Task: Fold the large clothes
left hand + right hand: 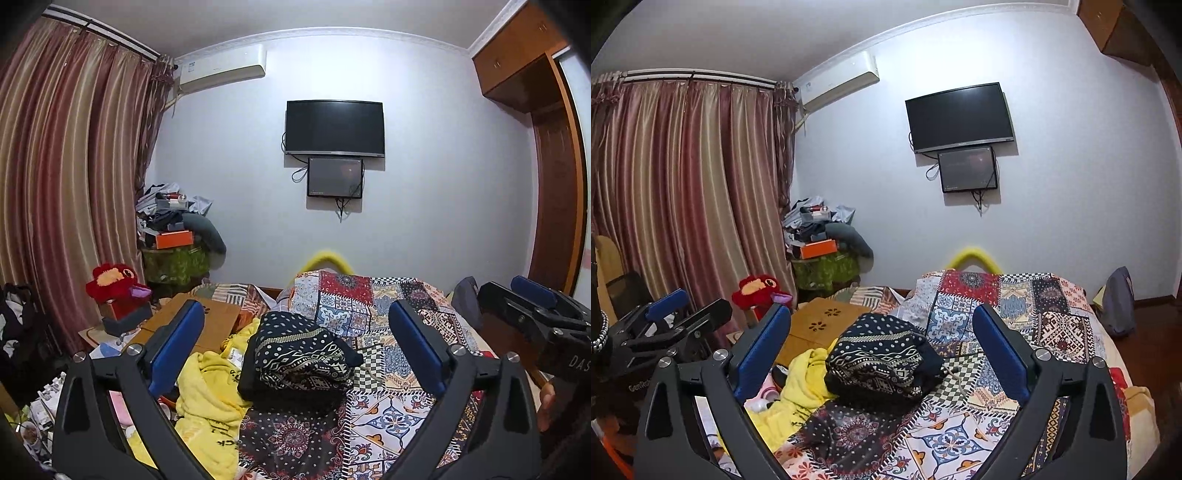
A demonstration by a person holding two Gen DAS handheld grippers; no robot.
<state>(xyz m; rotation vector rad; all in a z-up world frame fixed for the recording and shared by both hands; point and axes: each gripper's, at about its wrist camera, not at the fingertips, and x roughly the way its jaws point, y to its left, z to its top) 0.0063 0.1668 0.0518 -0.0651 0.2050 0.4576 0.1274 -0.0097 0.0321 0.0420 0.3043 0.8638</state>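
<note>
A dark navy garment with white patterns (301,356) lies folded in a thick bundle on the patchwork bedspread (384,306); it also shows in the right wrist view (882,360). My left gripper (295,325) is open and empty, held above the bed with the bundle between and beyond its blue pads (175,343). My right gripper (881,325) is open and empty too, framing the same bundle. The right gripper also shows at the right edge of the left wrist view (532,299). The left gripper shows at the left of the right wrist view (676,314).
A yellow garment (210,391) lies crumpled left of the bundle. A cardboard sheet (207,325) and a red plush toy (110,280) sit further left. Curtains (66,166), a cluttered corner stand (173,236), a wall TV (334,127) and a wooden wardrobe (554,184) surround the bed.
</note>
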